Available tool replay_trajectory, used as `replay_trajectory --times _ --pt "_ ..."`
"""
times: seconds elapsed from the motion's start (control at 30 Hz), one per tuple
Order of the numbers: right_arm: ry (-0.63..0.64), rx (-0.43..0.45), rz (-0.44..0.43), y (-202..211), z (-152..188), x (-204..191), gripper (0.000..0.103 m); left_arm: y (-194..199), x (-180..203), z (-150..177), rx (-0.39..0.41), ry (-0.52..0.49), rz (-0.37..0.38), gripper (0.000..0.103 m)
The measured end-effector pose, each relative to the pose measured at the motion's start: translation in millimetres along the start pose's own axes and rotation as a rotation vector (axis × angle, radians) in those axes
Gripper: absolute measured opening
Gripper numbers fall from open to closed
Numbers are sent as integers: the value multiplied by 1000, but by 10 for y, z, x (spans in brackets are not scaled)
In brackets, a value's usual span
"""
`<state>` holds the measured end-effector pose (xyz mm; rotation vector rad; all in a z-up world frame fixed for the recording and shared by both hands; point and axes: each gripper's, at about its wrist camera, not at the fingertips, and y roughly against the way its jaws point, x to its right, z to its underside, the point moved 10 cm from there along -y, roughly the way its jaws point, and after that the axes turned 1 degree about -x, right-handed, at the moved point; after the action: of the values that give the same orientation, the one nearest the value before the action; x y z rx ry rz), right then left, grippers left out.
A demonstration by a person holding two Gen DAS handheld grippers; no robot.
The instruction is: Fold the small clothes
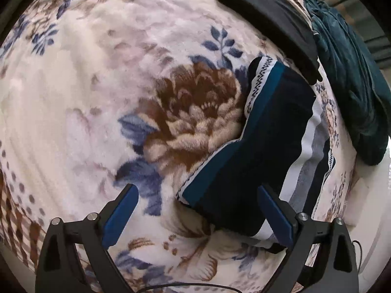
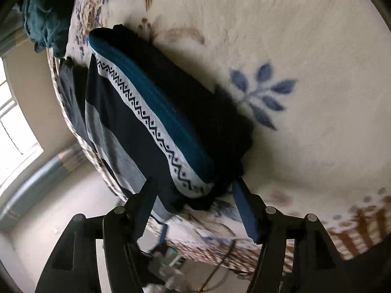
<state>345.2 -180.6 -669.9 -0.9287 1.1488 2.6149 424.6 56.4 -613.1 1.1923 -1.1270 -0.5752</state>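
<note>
The left gripper (image 1: 198, 196) is hovering with its blue-padded fingers (image 1: 121, 216) spread wide, nothing between the pads; only the floral blanket (image 1: 97, 92) and a corner of the folded garment (image 1: 259, 151) are lying beneath the gap. The garment's edge is passing just under the right-hand finger in that view, but the pad is not pressing on it.

The right gripper (image 2: 193, 190) is also standing with its fingers (image 2: 246, 217) apart. The near end of the garment (image 2: 171, 122) is lying between the fingertips, with the pads not closed on it.

The garment, dark navy with a teal band and a white zigzag-patterned strip, is resting folded on the blanket near the bed's edge, part of its striped fabric hanging over the side.

Beyond it, in the left wrist view, a black cloth (image 1: 271, 19) is lying flat on the blanket, and a crumpled teal cloth (image 1: 349, 78) is sitting just beside that at the bed's edge.
</note>
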Motion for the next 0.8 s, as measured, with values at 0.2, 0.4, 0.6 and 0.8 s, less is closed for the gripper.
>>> replay_trajectory --times 0.2,0.4,0.6,0.8 --pt "14 182 12 100 -134 35 16 -118 -41 47 -24 100 42 99" --pt "206 275 172 481 -145 -108 17 -168 37 123 -52 171 130 99" --pt "191 179 173 422 -156 -5 26 -276 85 127 -23 271 228 54" --pt "211 256 204 538 -6 -9 15 -16 98 184 50 247 225 23"
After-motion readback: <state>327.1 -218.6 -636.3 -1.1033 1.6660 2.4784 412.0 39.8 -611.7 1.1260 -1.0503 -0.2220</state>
